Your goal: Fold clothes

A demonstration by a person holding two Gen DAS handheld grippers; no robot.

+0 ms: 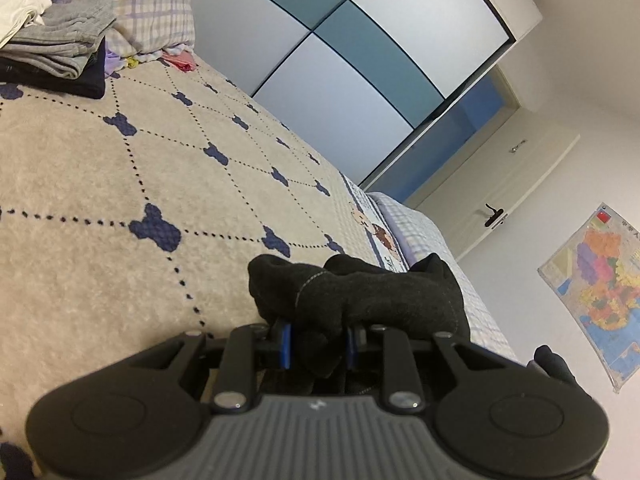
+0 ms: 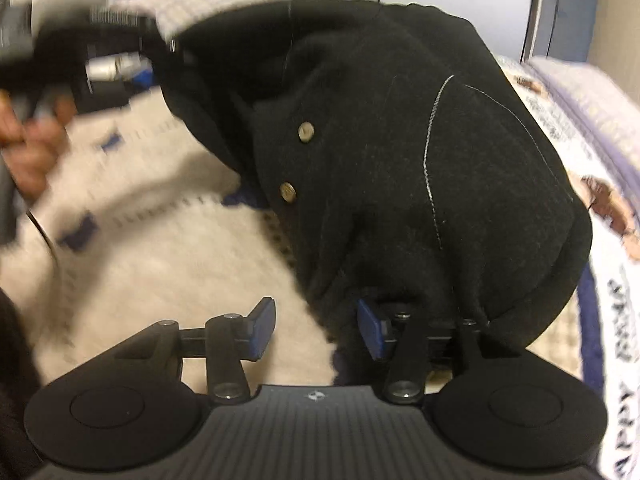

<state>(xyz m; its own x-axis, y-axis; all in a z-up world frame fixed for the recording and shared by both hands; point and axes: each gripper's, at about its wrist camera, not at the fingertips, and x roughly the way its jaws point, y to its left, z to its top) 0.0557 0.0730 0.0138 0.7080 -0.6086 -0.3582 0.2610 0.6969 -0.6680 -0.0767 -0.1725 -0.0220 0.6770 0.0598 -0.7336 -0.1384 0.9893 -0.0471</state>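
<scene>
Garment (image 1: pixel 360 296), black, is being pinched by the left gripper (image 1: pixel 318 340) above the bed (image 1: pixel 100 168). In the right view, the garment (image 2: pixel 380 140) is hanging bunched over the bed (image 2: pixel 160 264); the right gripper (image 2: pixel 316 330) is being held apart, gripping nothing.

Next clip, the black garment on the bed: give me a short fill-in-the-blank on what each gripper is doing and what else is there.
1. The left gripper is shut on the ____ garment.
2. The right gripper has its fingers ____, nothing pinched between them.
3. Two light ____ show on the garment's front.
4. A stack of folded clothes lies on the bed beside a ____ pillow.

Missing words: black; open; buttons; plaid
</scene>
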